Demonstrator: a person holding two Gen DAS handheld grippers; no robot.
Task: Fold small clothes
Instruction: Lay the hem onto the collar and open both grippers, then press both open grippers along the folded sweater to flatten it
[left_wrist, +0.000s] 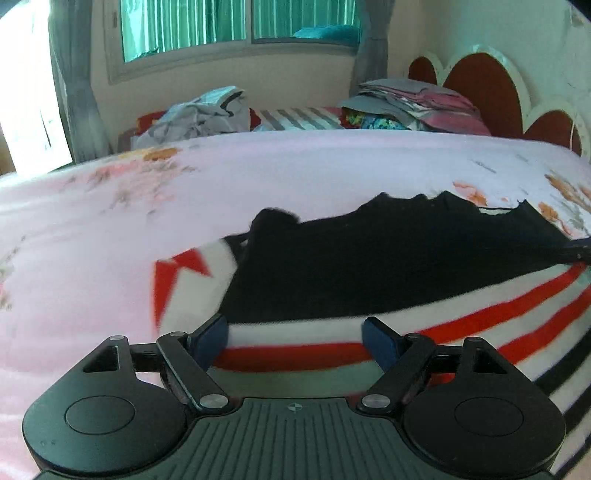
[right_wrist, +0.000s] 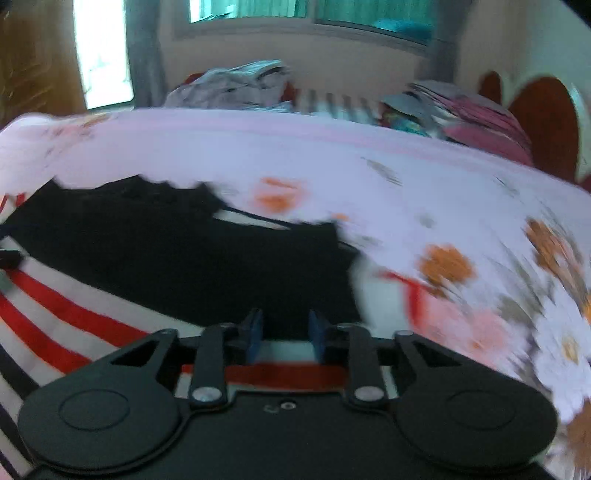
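My left gripper (left_wrist: 295, 338) hangs low over the near hem of the striped garment (left_wrist: 295, 356), jaws spread wide, nothing between the blue pads (left_wrist: 208, 341). The garment lies flat on the pink floral bedspread (left_wrist: 110, 229): a soft knit with a black upper panel (left_wrist: 369, 266), ragged along its far edge, and red, white and black bands nearest me. I judge this the start of a fold, both tools lining up on the near edge. Further right, my right gripper (right_wrist: 285, 338) sits over the same hem, jaws only partly apart, narrower than the left; nothing looks gripped, though blur makes that view unsure. Next I would need to close each on the hem at matching spots and carry it evenly toward the far edge, since the thick fabric could bunch. A crumpled grey pile (left_wrist: 199, 118) and a folded stack (left_wrist: 417, 105) wait at the bed's far side
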